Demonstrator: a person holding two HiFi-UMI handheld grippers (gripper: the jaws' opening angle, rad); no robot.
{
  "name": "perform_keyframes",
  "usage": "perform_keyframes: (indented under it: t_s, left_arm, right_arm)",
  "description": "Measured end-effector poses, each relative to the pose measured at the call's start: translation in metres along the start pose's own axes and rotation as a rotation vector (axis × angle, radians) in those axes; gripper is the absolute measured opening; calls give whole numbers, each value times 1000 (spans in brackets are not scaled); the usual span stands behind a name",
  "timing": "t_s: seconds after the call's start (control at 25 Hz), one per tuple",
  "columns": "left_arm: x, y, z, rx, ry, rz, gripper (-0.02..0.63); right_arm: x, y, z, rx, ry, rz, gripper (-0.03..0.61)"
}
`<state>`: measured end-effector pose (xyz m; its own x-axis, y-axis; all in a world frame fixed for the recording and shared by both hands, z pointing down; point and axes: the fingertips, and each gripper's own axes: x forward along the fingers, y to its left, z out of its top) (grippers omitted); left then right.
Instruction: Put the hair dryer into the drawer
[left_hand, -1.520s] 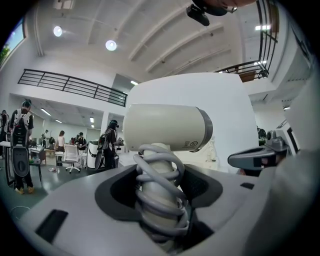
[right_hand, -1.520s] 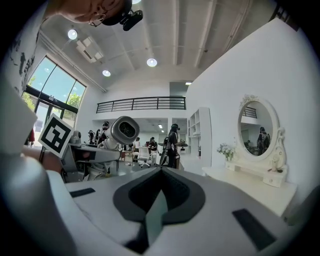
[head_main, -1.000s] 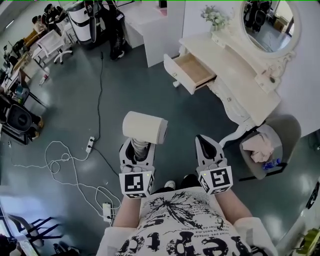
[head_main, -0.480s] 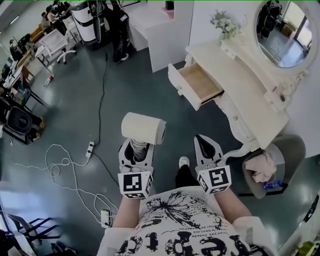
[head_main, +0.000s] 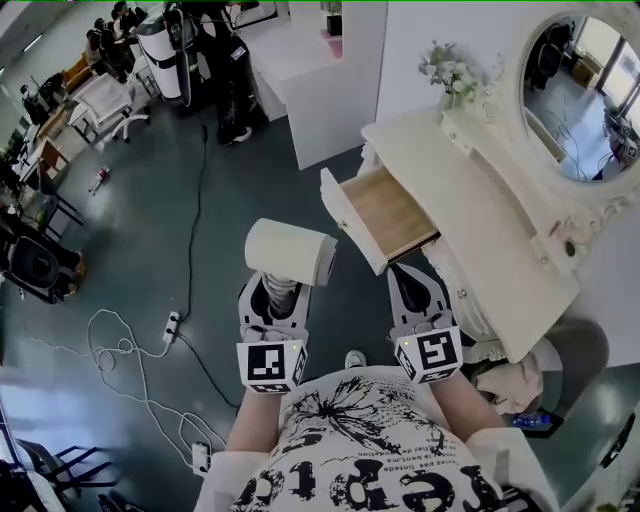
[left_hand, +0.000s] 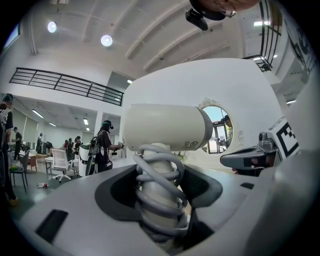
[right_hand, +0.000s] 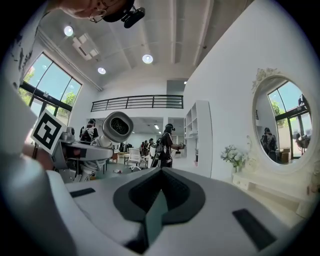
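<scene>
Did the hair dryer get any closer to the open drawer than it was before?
Yes. The hair dryer, held in the left gripper, has come toward the drawer: the gap between them is much smaller now.

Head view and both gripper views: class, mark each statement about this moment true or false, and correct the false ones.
1. The left gripper holds the hair dryer by its handle. True.
2. The cord hangs loose down to the floor. False: it is wound round the hair dryer's handle.
3. The drawer of the dressing table stands open. True.
4. The right gripper carries a brush. False: its fingers are together with nothing between them.
5. The hair dryer lies inside the drawer. False: it is held in the air, to the left of the drawer in the head view.
6. Flowers stand on the dressing table. True.
</scene>
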<state>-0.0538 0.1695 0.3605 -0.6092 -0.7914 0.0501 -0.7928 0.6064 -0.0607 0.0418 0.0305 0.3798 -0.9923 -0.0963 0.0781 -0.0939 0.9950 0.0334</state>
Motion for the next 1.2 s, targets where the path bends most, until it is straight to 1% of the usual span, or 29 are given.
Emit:
perform_keyframes:
  t_s: [0.16, 0.36, 0.48, 0.64, 0.76, 0.92, 1.04, 1.12, 1.2]
  left_arm:
    - [51, -7, -2, -1, 14, -22, 253]
    - [105, -13, -7, 3, 30, -65, 253]
    - [142, -15, -10, 9, 32, -115, 253]
    - [196, -14, -13, 22, 31, -206, 253]
    - [241, -11, -12, 30, 24, -299, 253]
    - [306, -9, -11, 43, 28, -452, 253]
    - [352, -14, -10, 69, 36, -591, 253]
    - [379, -23, -11, 90, 41, -708, 253]
    - [401, -32, -14, 118, 41, -811, 253]
  right_arm:
    - [29, -38, -4, 14, 12, -17, 9]
    - [50, -78, -13, 41, 26, -67, 9]
    - [66, -99, -19, 54, 30, -114, 9]
    - [96, -124, -23, 63, 30, -190, 9]
    - [121, -146, -23, 70, 27, -279, 9]
    - [153, -174, -21, 95, 26, -418, 9]
    - [169, -195, -19, 113, 32, -539, 9]
    - [175, -206, -20, 136, 39, -640, 9]
    - [181, -216, -22, 150, 47, -705, 9]
